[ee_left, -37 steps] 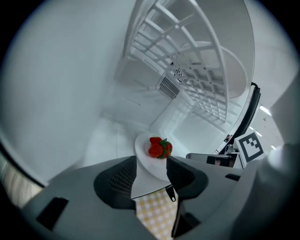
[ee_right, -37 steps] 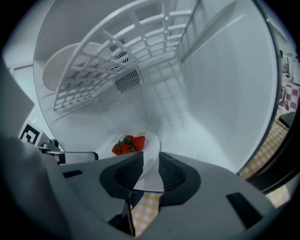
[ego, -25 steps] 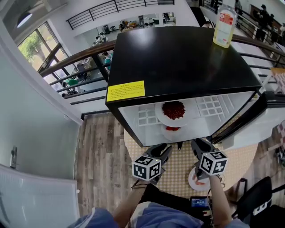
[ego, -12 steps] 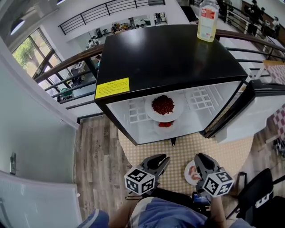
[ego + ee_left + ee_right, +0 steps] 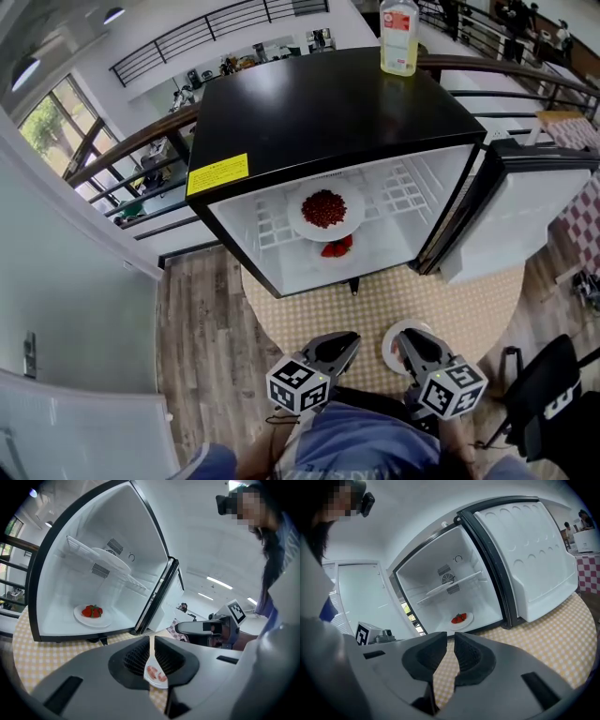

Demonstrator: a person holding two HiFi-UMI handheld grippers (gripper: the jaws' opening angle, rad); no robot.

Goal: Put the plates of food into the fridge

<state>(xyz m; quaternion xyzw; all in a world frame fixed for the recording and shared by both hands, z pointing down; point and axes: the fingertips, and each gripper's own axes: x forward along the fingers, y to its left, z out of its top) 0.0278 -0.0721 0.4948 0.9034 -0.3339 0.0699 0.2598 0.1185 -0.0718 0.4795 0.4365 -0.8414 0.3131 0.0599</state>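
Plate 1 (image 5: 298,221) is white and round, heaped in the middle with small dark red pieces, and it sits on the white wire shelf (image 5: 405,193) in the upper part of the fridge (image 5: 328,103). Plate 2 (image 5: 78,616), also white, carries a few red strawberries (image 5: 92,611) with green tops and lies on the fridge floor, below Plate 1 and partly hidden by it from above. Plate 3 (image 5: 388,345) is outside the fridge on the tabletop (image 5: 375,298), which has a yellow checked cloth; it is white with a few pink pieces that I cannot name, and it lies under the tips of my right gripper (image 5: 450,641), which cover part of it from above. The fridge is a small black box with a white inside, its door (image 5: 511,216) swung open to the right, a yellow label (image 5: 217,174) on its top near the front edge and a bottle (image 5: 398,36) of pale yellow liquid at the back. Both of my grippers are out in front of the fridge, well apart from it. My left gripper (image 5: 150,641) has just been closing its jaws to a thin slit with nothing between the pads. My right gripper has been closing too, its gap narrow but a little wider, and it holds nothing.
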